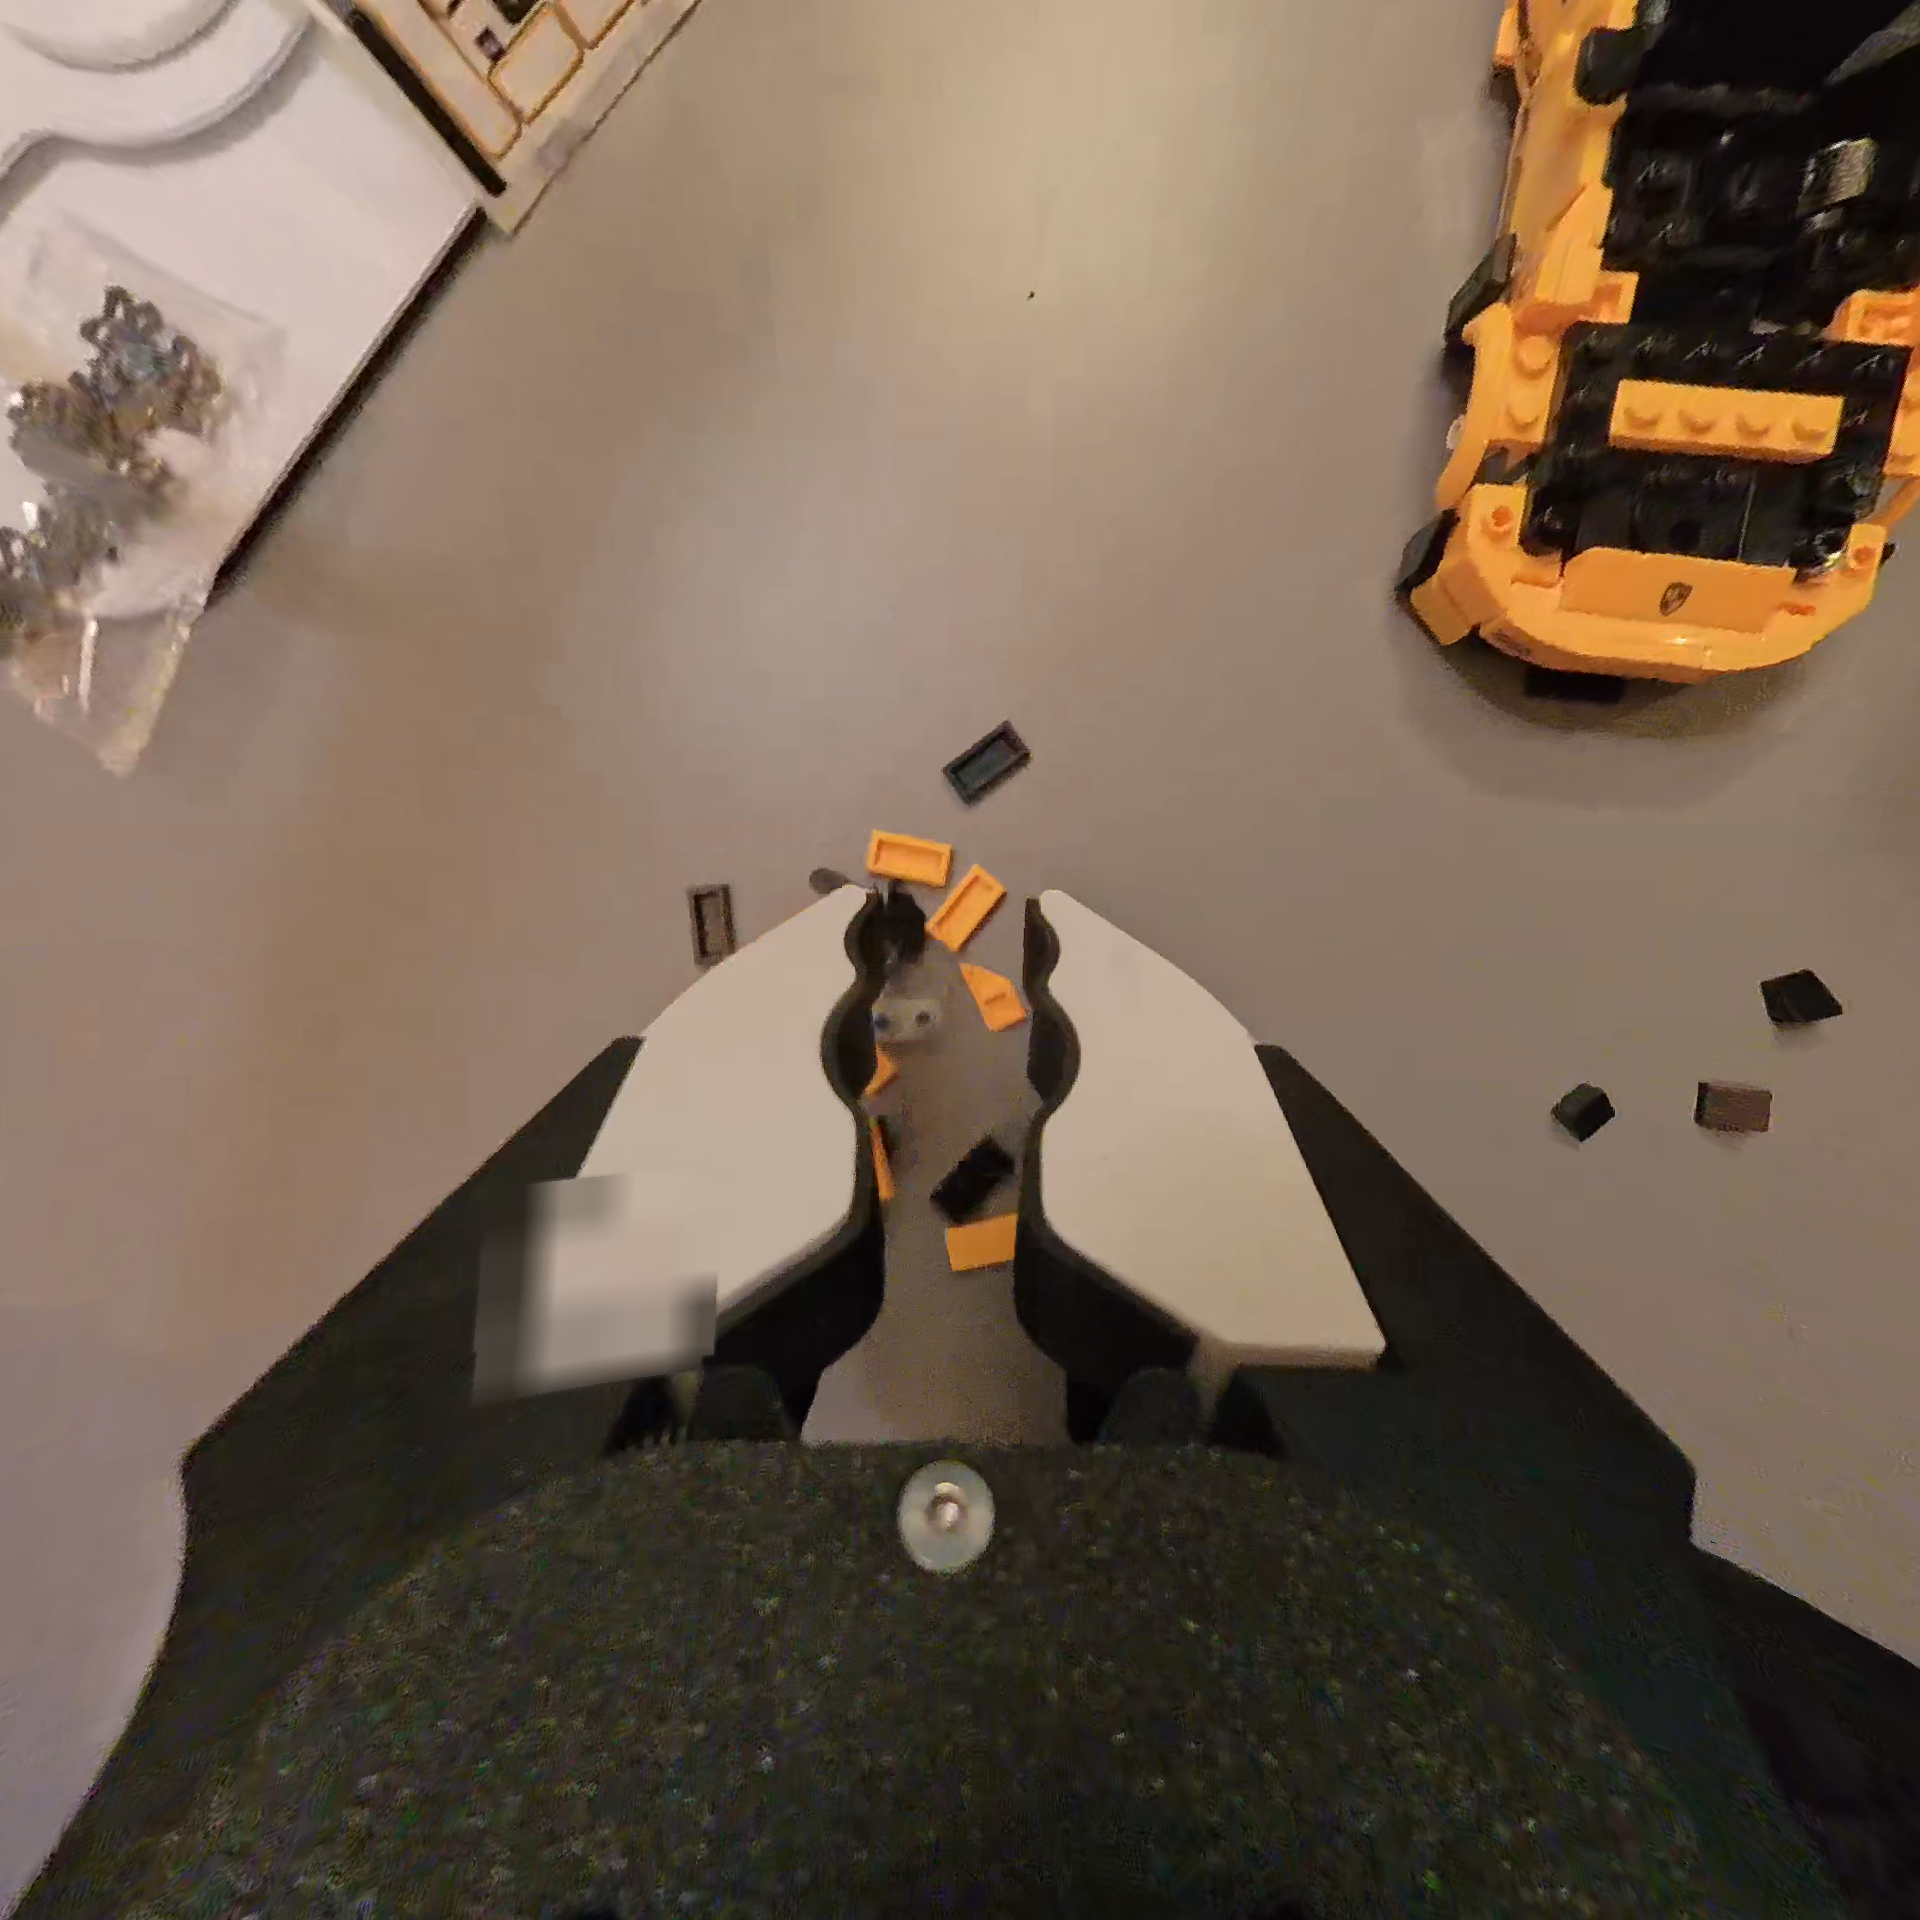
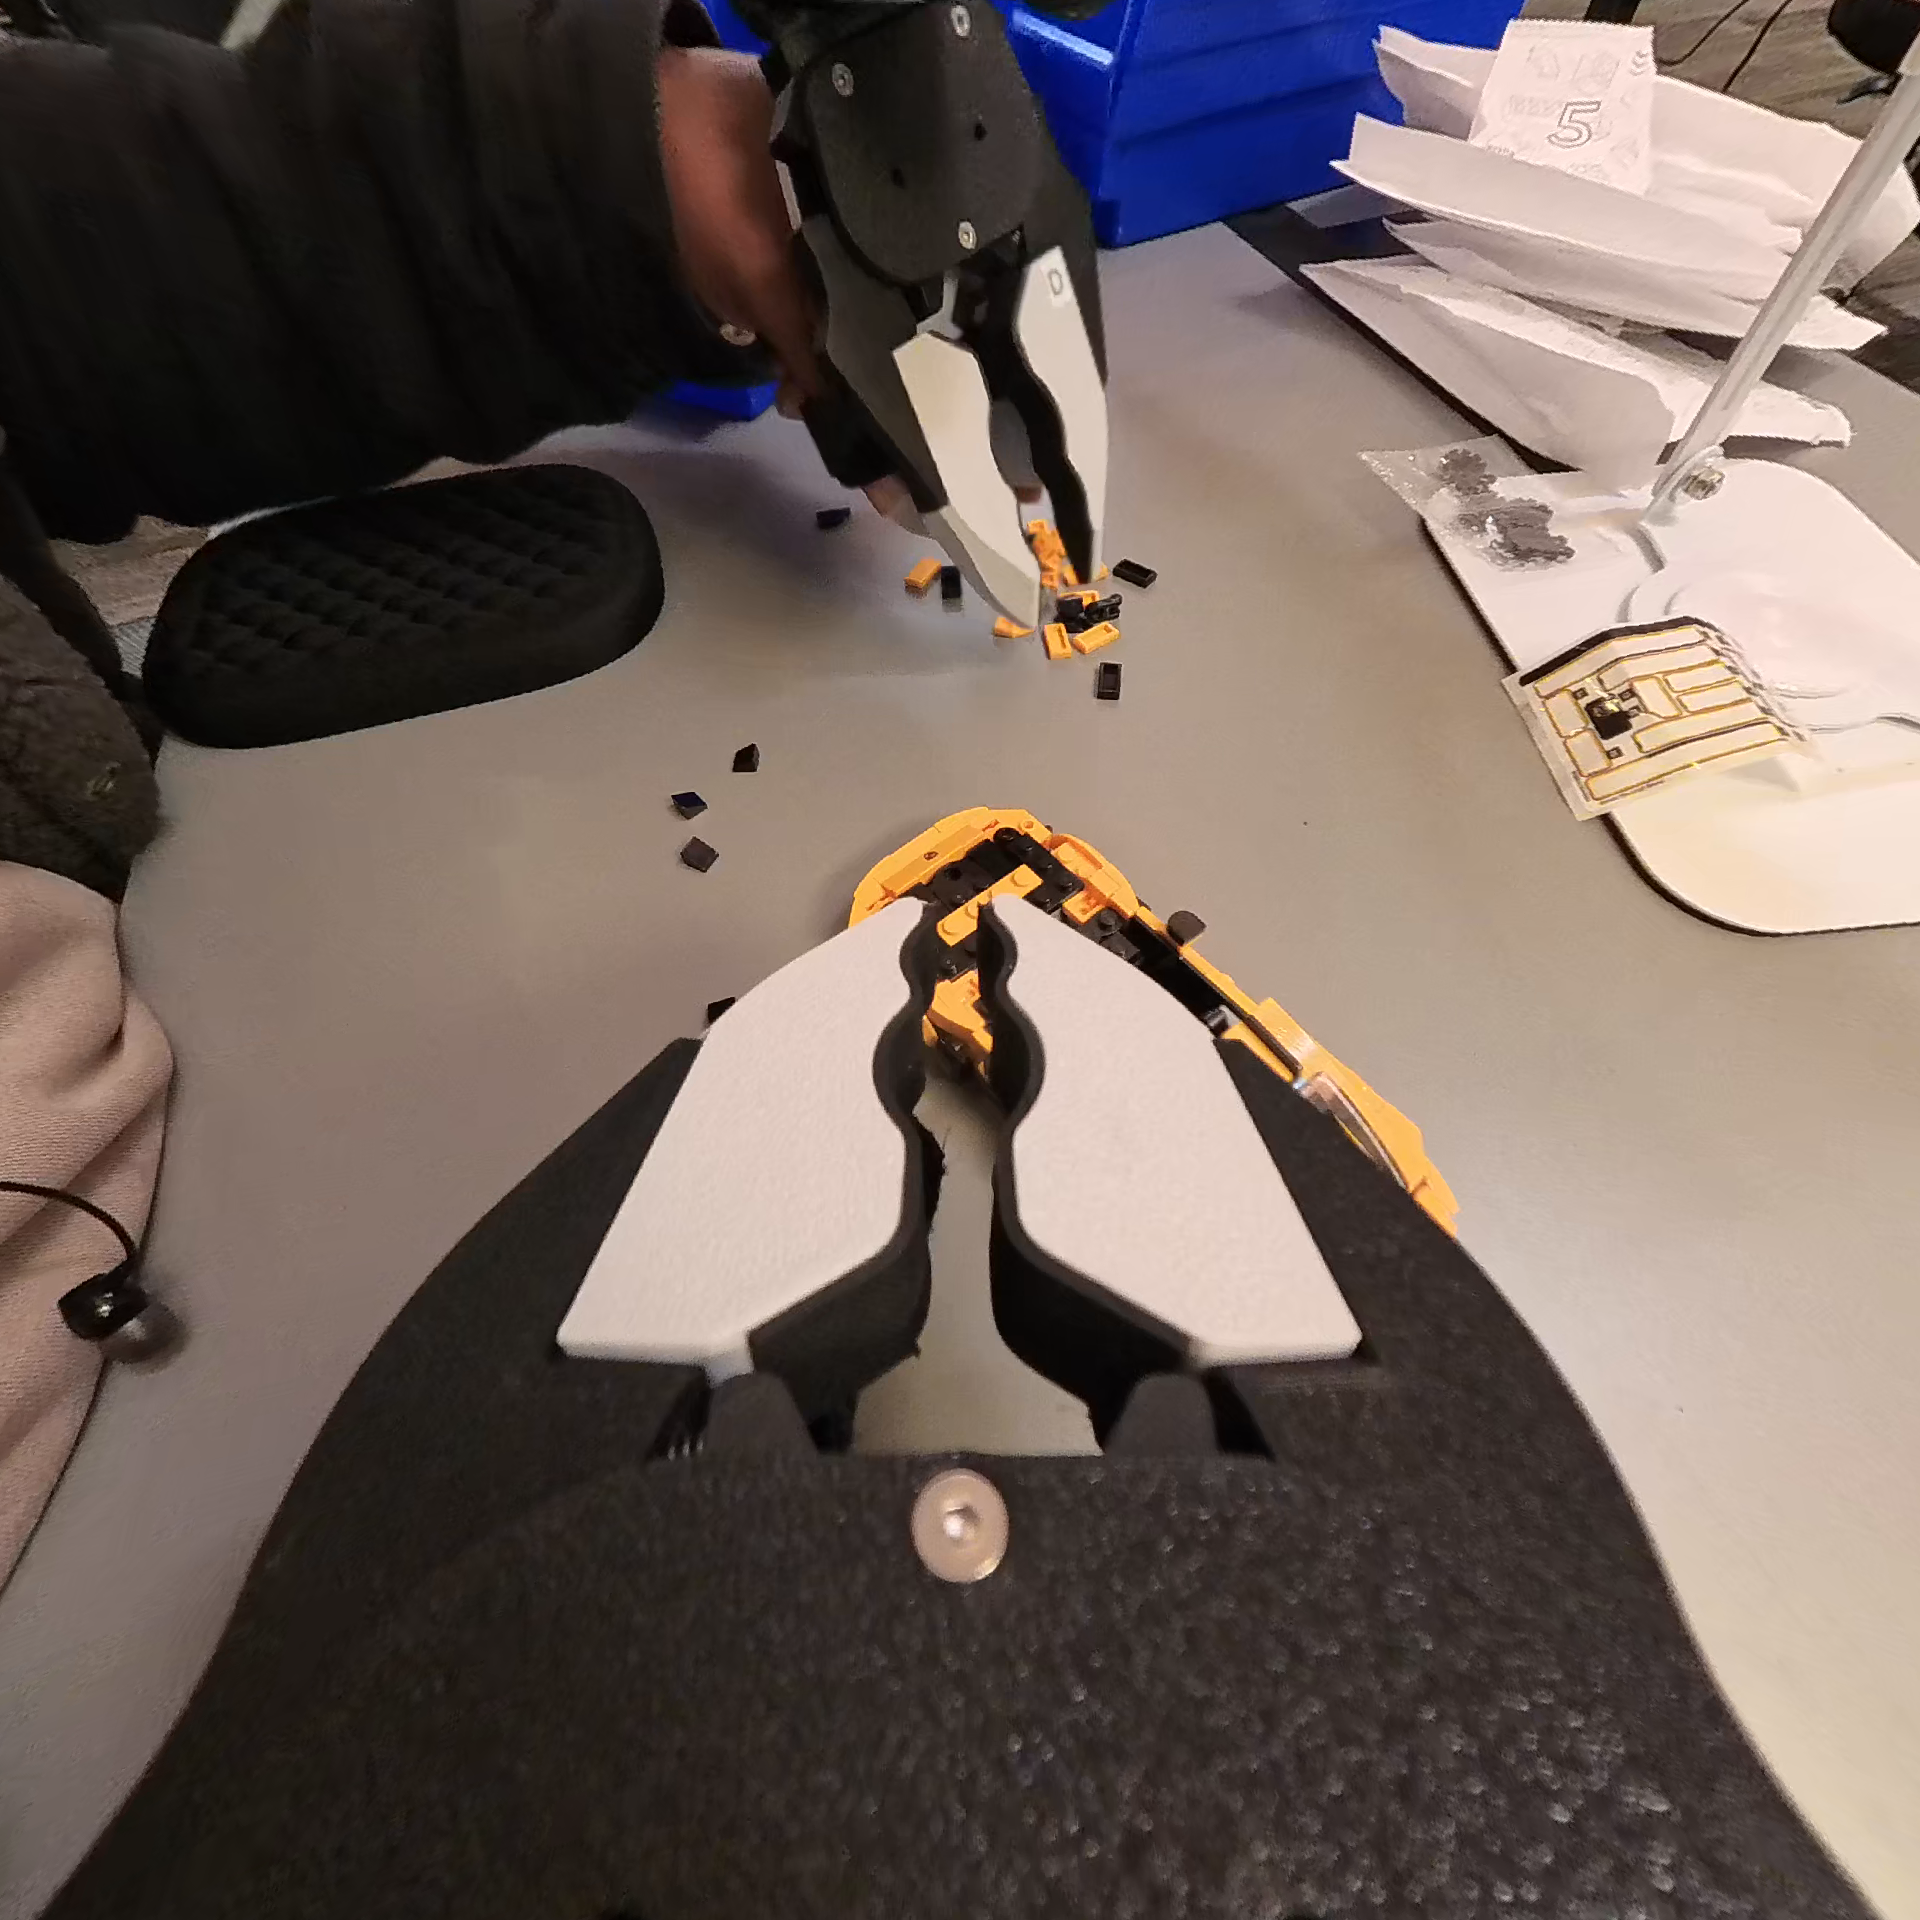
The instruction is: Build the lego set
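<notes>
The grey matte table (image 2: 1455, 1143) is seen with the studded orange-and-black car (image 2: 1049, 904) under the right gripper (image 2: 956, 925), whose jaws are nearly pressed together around it. The left gripper (image 1: 945, 914), spread, is lowered over small glossy loose pieces (image 1: 966, 904); neighbouring tiles could be scattered.

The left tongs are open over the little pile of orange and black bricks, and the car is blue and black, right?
Not quite. The car is yellow-orange and black, as the left wrist view shows. The rest holds: the left tongs are open over the little pile of orange and black bricks.
</notes>
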{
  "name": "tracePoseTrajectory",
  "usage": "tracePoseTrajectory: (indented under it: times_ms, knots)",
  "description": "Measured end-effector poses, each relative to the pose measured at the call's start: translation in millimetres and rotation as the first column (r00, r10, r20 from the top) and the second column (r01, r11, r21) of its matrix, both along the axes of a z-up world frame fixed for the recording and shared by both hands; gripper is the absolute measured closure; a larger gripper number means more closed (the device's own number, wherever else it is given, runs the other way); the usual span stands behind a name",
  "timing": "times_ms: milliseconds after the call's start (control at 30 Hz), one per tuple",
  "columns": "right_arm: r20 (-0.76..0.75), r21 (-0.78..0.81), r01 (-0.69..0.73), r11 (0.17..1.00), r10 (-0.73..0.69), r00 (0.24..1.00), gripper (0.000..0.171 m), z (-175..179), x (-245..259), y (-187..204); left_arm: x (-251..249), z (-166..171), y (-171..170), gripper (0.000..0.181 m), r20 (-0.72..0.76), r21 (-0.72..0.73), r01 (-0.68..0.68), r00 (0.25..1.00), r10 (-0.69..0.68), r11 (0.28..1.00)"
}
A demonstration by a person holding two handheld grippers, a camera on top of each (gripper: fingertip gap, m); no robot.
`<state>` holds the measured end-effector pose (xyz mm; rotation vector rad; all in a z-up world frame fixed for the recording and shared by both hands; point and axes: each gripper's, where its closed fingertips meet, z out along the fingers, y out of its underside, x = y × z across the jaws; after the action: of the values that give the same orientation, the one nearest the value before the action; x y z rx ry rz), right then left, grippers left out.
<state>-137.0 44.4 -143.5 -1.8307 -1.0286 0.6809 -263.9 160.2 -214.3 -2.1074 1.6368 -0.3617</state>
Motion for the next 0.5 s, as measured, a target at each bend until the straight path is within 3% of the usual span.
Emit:
tracePoseTrajectory:
  times_ms: [233, 333, 500]
  knots:
    - [-0.004, -0.004, 0.001, 1.000, -0.001, 1.000, 0.165, -0.4, 1.2, 0.3, 30.2, -8.7, 2.9, 0.160, 0.006, -0.045, 0.100, 0.995, -0.100, 0.994]
    - [-0.007, -0.005, 0.004, 1.000, -0.004, 1.000, 0.165, -0.2, 2.5, 0.8, 31.7, -13.4, 1.3, 0.172, -0.002, -0.078, 0.124, 0.992, -0.124, 0.989]
    - [-0.010, -0.012, 0.002, 1.000, -0.002, 1.000, 0.165, -1.1, 3.2, 0.7, 15.2, -13.9, 4.4, 0.173, -0.026, -0.105, 0.099, 0.994, -0.102, 0.990]
